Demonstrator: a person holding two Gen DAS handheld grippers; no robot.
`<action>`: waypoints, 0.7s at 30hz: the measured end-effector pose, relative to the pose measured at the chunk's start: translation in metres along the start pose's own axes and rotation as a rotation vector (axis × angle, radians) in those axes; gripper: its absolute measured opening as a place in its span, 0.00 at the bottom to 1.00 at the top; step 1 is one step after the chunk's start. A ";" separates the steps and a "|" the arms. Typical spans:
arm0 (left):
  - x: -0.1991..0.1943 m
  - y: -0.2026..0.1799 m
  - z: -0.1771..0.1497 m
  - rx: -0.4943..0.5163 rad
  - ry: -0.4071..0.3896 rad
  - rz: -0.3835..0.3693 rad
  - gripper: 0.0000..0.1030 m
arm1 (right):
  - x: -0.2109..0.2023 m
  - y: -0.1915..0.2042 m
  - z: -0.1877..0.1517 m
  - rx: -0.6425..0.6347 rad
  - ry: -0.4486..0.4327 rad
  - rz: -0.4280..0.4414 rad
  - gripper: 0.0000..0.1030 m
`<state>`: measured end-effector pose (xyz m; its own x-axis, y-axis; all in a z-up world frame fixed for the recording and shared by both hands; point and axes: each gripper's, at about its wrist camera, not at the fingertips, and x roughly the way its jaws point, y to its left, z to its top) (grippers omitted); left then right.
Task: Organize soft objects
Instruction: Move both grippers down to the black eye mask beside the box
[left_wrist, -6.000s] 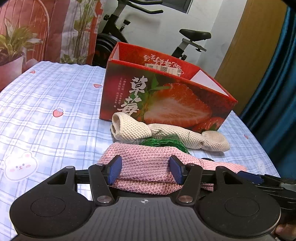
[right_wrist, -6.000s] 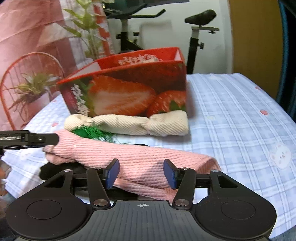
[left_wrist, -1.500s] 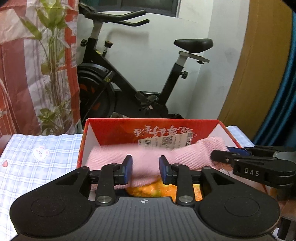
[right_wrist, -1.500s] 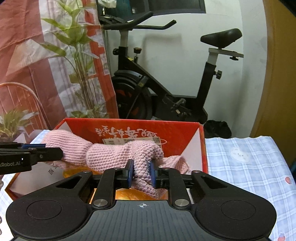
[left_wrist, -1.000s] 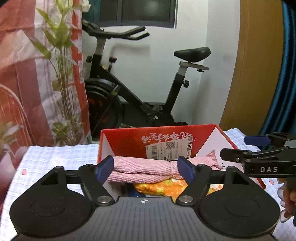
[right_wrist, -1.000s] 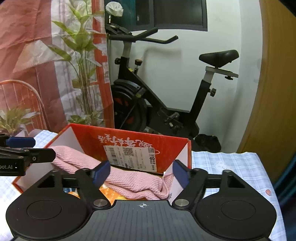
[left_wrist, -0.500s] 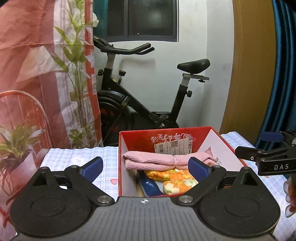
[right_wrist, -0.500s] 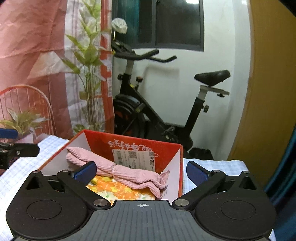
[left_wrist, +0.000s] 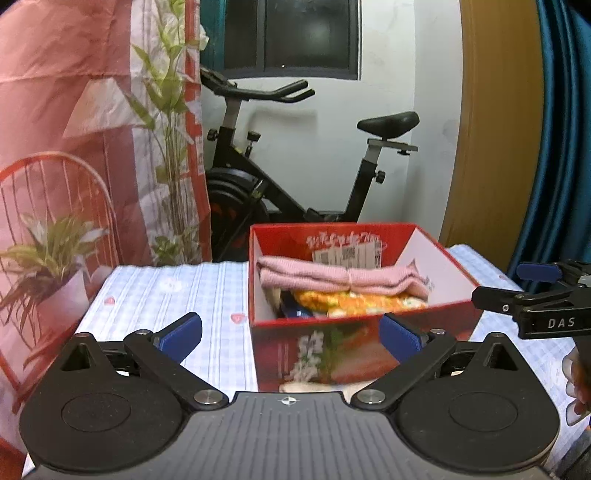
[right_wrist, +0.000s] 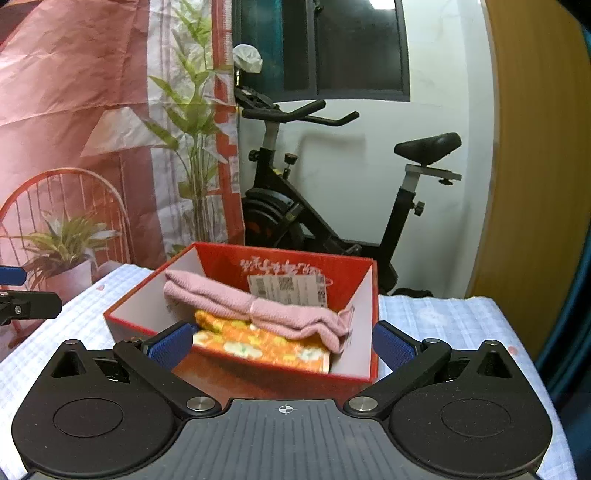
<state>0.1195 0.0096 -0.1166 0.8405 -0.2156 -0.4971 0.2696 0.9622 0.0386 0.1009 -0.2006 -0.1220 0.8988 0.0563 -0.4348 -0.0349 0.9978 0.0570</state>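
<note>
1. Now the red strawberry box (left_wrist: 354, 343) sits farther from both cameras than it did a second ago, standing on the checked tablecloth (left_wrist: 166, 295) with its open top in plain view; both hands are pulling back from it.
2. The pink knitted piece (right_wrist: 258, 308) lies inside the box along the back wall, resting on an orange flowered cloth (right_wrist: 266, 347). Six seconds ago it lay on the table in front of the box, pinched at both ends.
3. The left gripper (left_wrist: 290, 332) has just been opening and its jaws now stand wide apart with nothing between them; the box only shows behind the gap.
4. The right gripper (right_wrist: 282, 343) is likewise spread fully and empty, its jaws having just released the knit.
5. So this item counts as stowed. A pale scrap (left_wrist: 295, 387) at the foot of the box may be the cream knit from earlier, though the view there is too blurred to be sure; it would be next.
</note>
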 end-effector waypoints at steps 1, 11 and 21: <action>0.000 0.000 -0.003 0.001 0.005 0.003 1.00 | -0.002 0.000 -0.005 0.001 0.001 0.005 1.00; 0.000 -0.001 -0.046 -0.001 0.063 0.010 1.00 | -0.012 0.009 -0.049 -0.011 0.017 0.029 1.00; 0.004 0.001 -0.089 -0.047 0.139 -0.022 0.99 | -0.003 0.017 -0.097 0.009 0.123 0.042 0.99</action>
<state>0.0818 0.0247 -0.1956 0.7609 -0.2144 -0.6125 0.2621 0.9650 -0.0121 0.0548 -0.1805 -0.2066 0.8360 0.1029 -0.5390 -0.0673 0.9941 0.0854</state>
